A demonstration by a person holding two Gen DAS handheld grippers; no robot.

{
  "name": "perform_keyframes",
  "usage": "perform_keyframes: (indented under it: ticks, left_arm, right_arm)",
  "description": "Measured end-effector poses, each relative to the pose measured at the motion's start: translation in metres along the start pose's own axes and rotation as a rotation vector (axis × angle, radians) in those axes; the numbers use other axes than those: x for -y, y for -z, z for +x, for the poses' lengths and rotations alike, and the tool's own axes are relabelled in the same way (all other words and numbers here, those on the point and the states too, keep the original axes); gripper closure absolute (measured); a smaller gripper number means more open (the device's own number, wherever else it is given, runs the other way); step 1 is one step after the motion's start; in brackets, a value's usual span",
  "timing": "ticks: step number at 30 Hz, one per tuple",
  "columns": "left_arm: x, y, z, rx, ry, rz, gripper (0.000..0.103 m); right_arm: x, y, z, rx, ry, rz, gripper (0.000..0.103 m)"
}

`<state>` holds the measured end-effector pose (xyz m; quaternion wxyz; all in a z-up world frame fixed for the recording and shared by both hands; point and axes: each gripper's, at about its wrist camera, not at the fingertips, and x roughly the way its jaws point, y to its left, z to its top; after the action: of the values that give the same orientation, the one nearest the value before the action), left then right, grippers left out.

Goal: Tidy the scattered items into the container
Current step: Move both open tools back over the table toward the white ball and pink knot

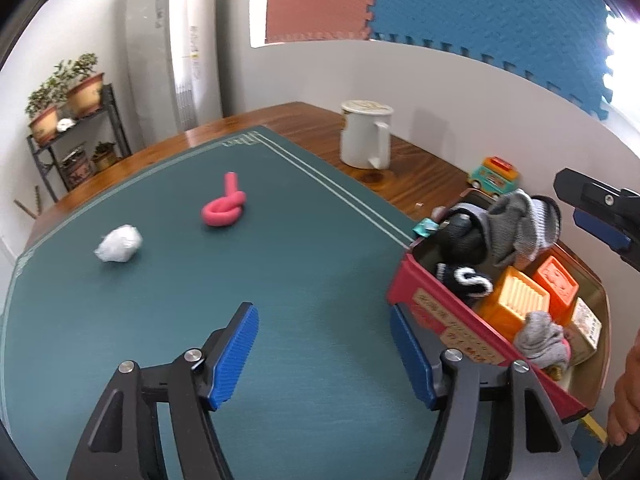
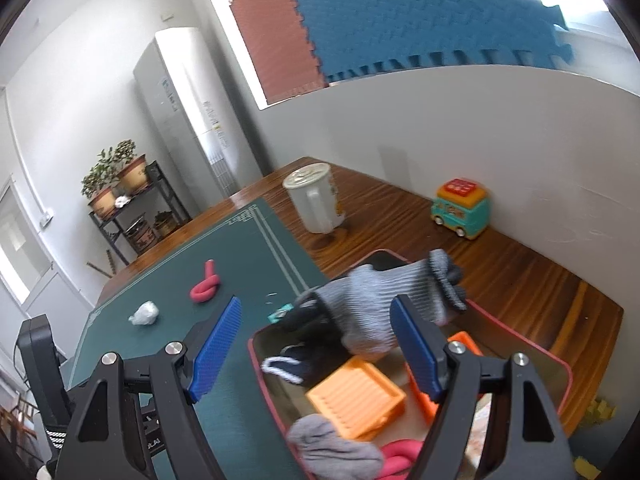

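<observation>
My left gripper (image 1: 324, 356) hung wide and empty over the green mat (image 1: 280, 280); my right gripper (image 2: 316, 348), just as wide, hovered above the red container (image 1: 448, 320) with nothing gripped. The grey sock (image 2: 372, 300) lay heaped on the pile inside, perhaps overhanging the rim. Well apart on the mat waited the pink knot (image 1: 224, 210) and the white wad (image 1: 119, 244). I judged the sock might slide out if my right fingers snagged it.

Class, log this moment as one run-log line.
left tongs: open | right tongs: open | on green mat: pink knotted rope, white crumpled wad | red-rimmed tin: partly filled
</observation>
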<state>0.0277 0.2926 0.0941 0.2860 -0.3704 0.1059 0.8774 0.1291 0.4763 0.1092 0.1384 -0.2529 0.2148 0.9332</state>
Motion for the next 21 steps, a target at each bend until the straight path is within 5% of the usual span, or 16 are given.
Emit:
perform_keyframes:
  ticks: [18, 21]
  left_arm:
    - [-0.072, 0.009, -0.009, -0.004, -0.089, -0.079, 0.032]
    - [-0.096, 0.008, -0.006, -0.024, -0.051, -0.115, 0.026]
  right_arm:
    - [-0.095, 0.012, 0.036, -0.081, -0.075, -0.141, 0.021]
    - [-0.11, 0.015, 0.051, -0.116, -0.088, -0.163, 0.021]
